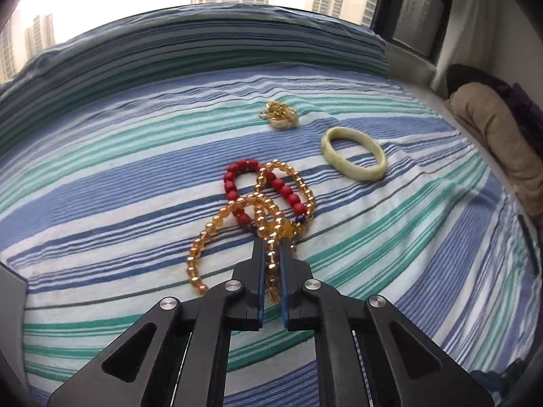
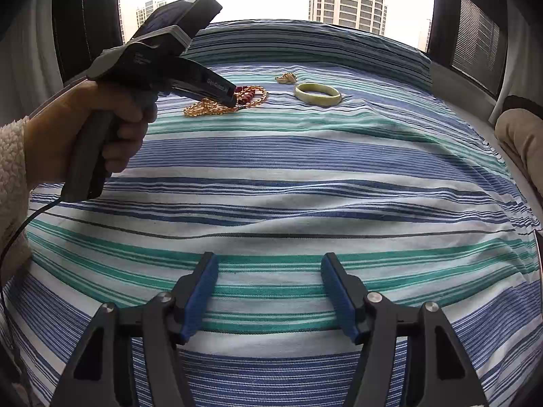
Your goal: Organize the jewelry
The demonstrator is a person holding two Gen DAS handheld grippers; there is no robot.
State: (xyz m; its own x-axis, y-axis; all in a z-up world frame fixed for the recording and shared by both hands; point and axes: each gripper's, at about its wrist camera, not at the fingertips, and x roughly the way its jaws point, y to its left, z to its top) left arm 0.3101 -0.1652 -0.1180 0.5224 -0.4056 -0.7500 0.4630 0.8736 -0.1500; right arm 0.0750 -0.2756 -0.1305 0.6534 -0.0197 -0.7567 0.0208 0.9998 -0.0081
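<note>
A long amber bead necklace [image 1: 217, 224] lies looped on the striped bedsheet, tangled with a red bead bracelet [image 1: 237, 176]. My left gripper [image 1: 272, 242] is shut on a strand of the amber beads, low on the sheet. A pale green jade bangle [image 1: 353, 154] lies to the right and a small gold jewelry piece [image 1: 281, 115] lies farther back. In the right wrist view the left gripper [image 2: 232, 100] sits on the beads [image 2: 207, 107], with the bangle [image 2: 317, 93] and gold piece [image 2: 286, 77] beyond. My right gripper [image 2: 269, 271] is open and empty, low over the near sheet.
The blue, teal and white striped sheet [image 2: 305, 169] covers the bed. A beige cushion [image 1: 492, 129] lies at the right edge, also in the right wrist view [image 2: 522, 135]. A window with towers is behind the bed. A cable trails from the left hand.
</note>
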